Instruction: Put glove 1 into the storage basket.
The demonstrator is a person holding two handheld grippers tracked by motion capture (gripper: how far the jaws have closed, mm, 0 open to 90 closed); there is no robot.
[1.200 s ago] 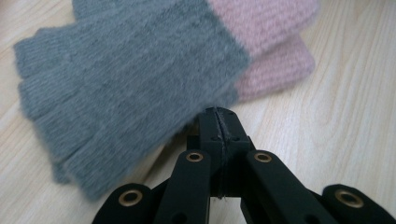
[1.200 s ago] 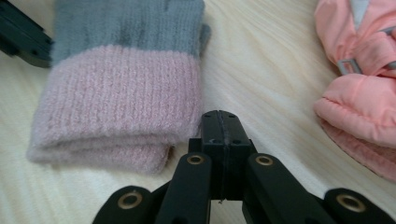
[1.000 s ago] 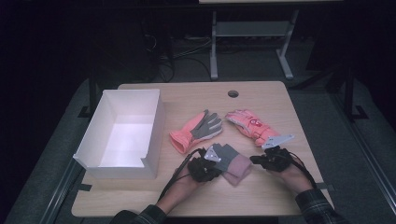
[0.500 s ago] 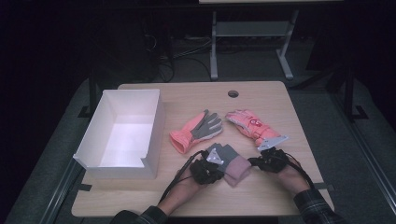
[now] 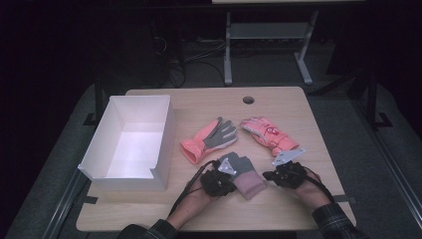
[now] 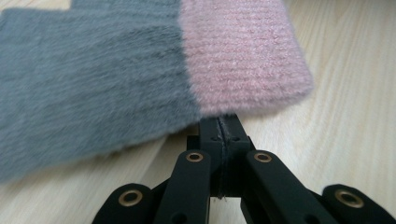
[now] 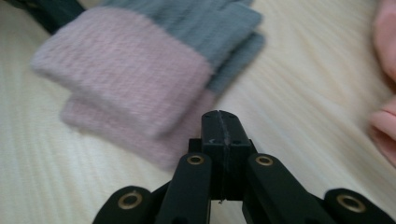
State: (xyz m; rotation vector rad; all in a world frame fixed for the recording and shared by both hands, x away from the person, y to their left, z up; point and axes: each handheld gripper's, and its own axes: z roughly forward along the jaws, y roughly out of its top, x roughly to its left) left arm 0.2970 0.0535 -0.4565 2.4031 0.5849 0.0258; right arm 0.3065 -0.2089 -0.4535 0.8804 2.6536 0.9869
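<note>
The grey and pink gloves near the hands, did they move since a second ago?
No visible change. The grey and pink gloves lie stacked on the table between the left gripper and right gripper, both shut on nothing. The coral gloves and white box stayed too.

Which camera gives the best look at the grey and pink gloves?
The right gripper view: the grey and pink gloves lie stacked, cuffs and fingers visible. The left gripper view crops them; the high view shows them small.
</note>
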